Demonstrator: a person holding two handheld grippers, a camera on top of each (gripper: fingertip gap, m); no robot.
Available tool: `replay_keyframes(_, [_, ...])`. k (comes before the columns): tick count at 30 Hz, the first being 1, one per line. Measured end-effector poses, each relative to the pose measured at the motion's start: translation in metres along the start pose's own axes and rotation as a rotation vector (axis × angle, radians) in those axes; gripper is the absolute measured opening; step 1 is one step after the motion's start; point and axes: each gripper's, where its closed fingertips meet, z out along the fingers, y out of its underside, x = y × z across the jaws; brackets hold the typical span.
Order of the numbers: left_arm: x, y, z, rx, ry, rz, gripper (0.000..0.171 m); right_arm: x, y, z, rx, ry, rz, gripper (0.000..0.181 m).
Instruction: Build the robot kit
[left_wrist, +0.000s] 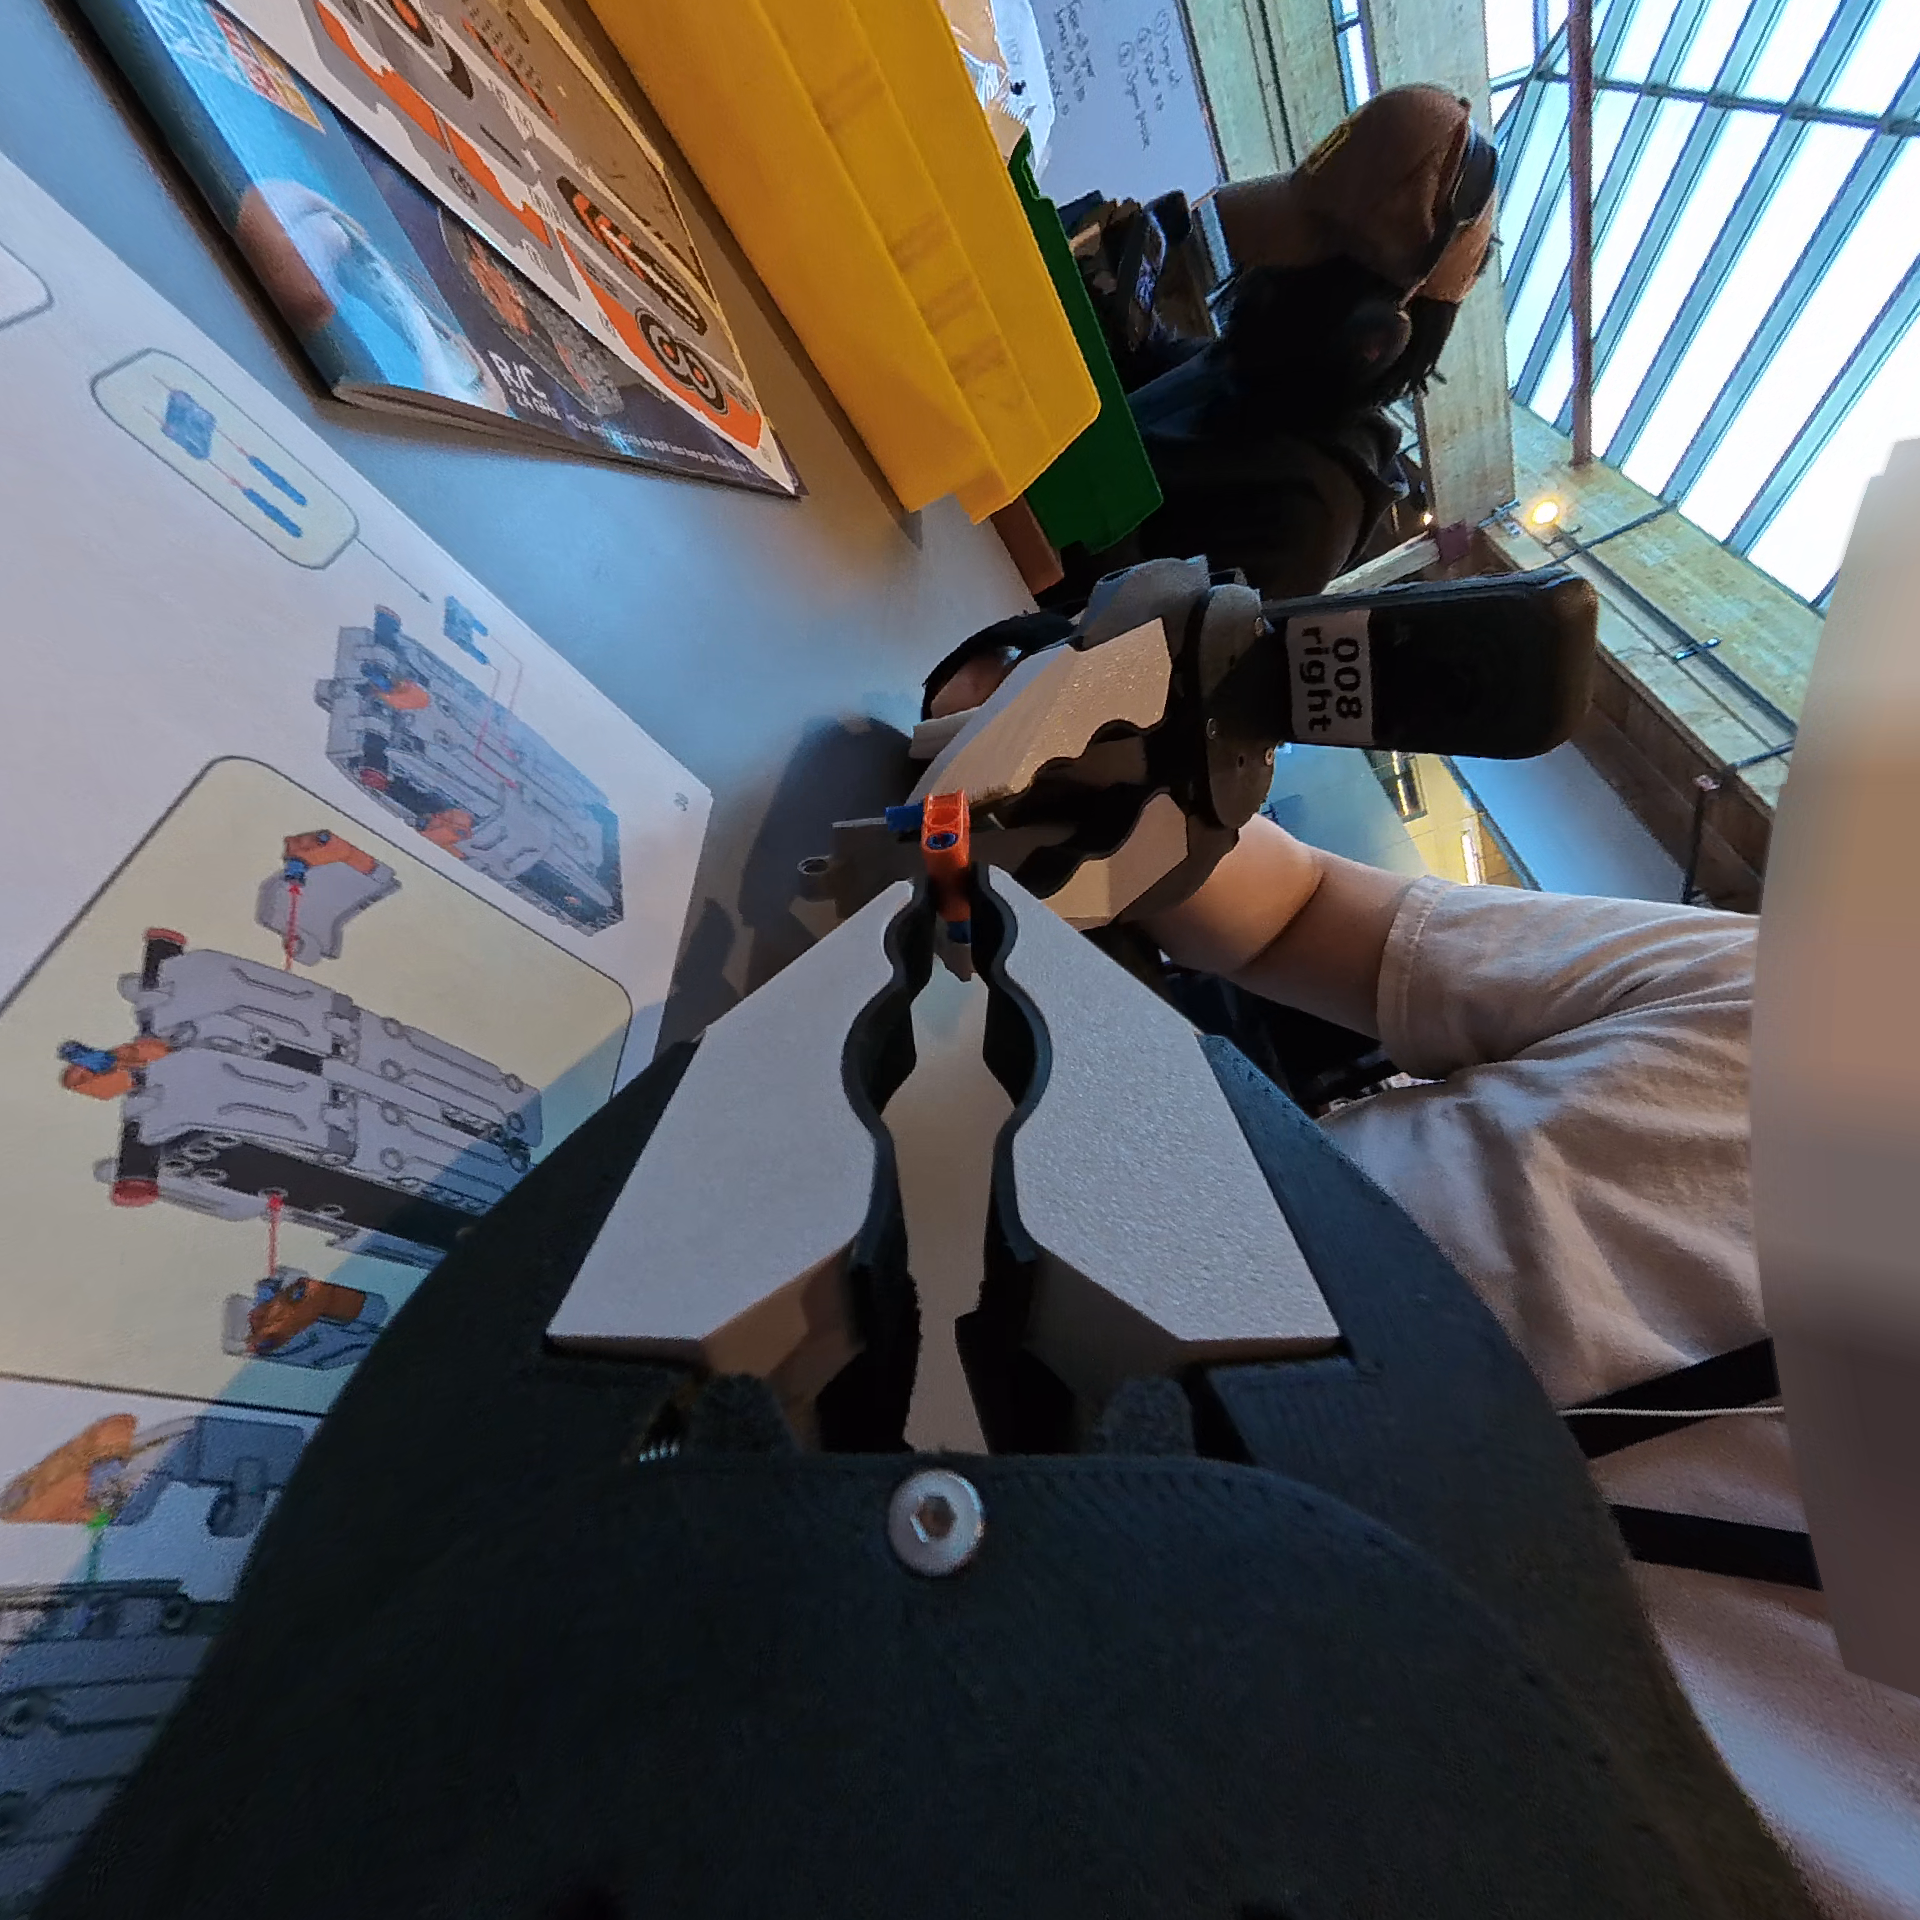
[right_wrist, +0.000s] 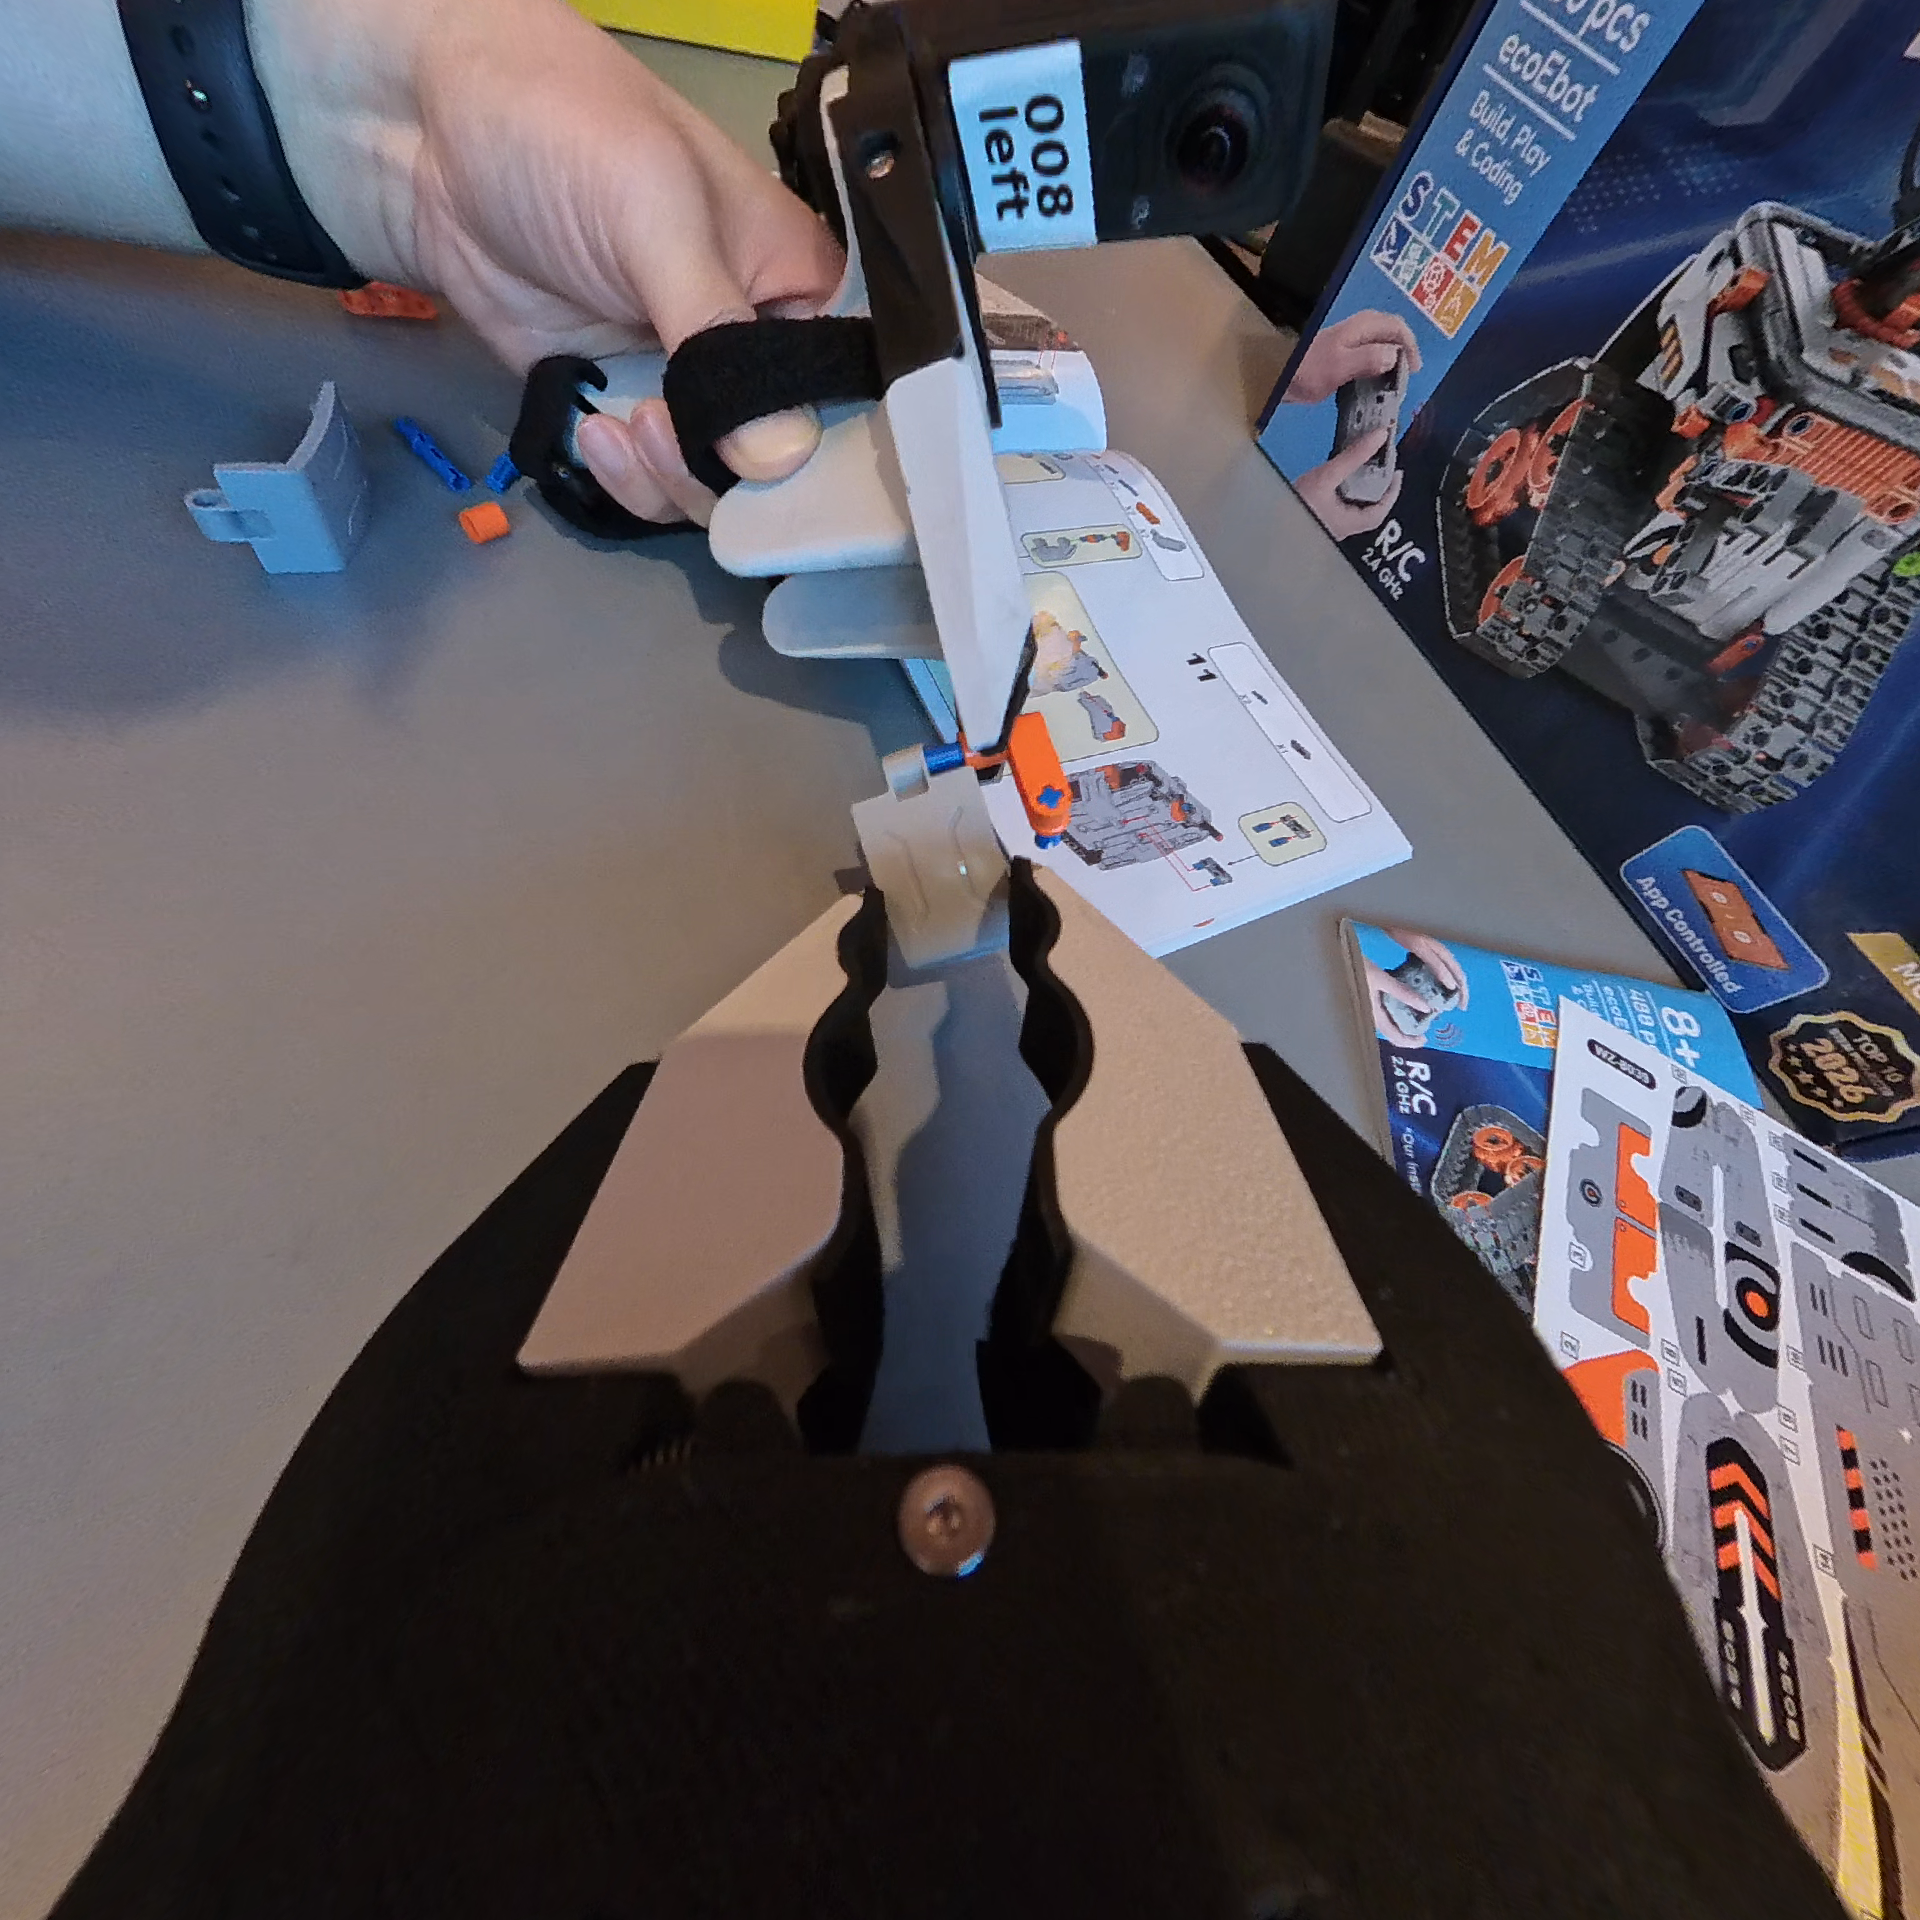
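My left gripper (left_wrist: 948, 906) is shut on a small orange connector piece (left_wrist: 945, 847) with blue pins; it also shows from the right wrist view (right_wrist: 992, 743), pinching the orange connector (right_wrist: 1039, 771). My right gripper (right_wrist: 948, 914) is shut on a grey curved panel piece (right_wrist: 930, 878) and holds it upright above the table. A blue pin (right_wrist: 940, 758) from the orange connector sits in the lug at the panel's top. In the left wrist view the right gripper (left_wrist: 997, 821) meets mine tip to tip, with the grey panel (left_wrist: 862, 836) edge-on.
An open instruction booklet (right_wrist: 1195, 727) lies under the grippers, also in the left wrist view (left_wrist: 260, 831). A second grey panel (right_wrist: 286, 499), blue pins (right_wrist: 431, 452) and orange bits (right_wrist: 483, 522) lie at left. A toy box (right_wrist: 1662, 468), a sticker sheet (right_wrist: 1745, 1351), and yellow bins (left_wrist: 883, 239) stand nearby.
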Motion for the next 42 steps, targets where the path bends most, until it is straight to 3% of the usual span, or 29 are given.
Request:
replay_keyframes(17, [-0.005,0.000,-0.001,-0.023,-0.084,0.117,0.006,-0.002,0.002,0.003,-0.018,-0.049,0.055,0.023])
replay_keyframes(32, [-0.011,-0.002,0.000,0.034,-0.048,-0.088,0.005,0.002,0.005,0.006,-0.050,0.014,0.034,0.023])
replay_keyframes(42, [-0.011,-0.006,0.002,0.076,-0.061,-0.080,0.006,0.006,0.006,0.007,-0.060,0.033,0.068,0.023])
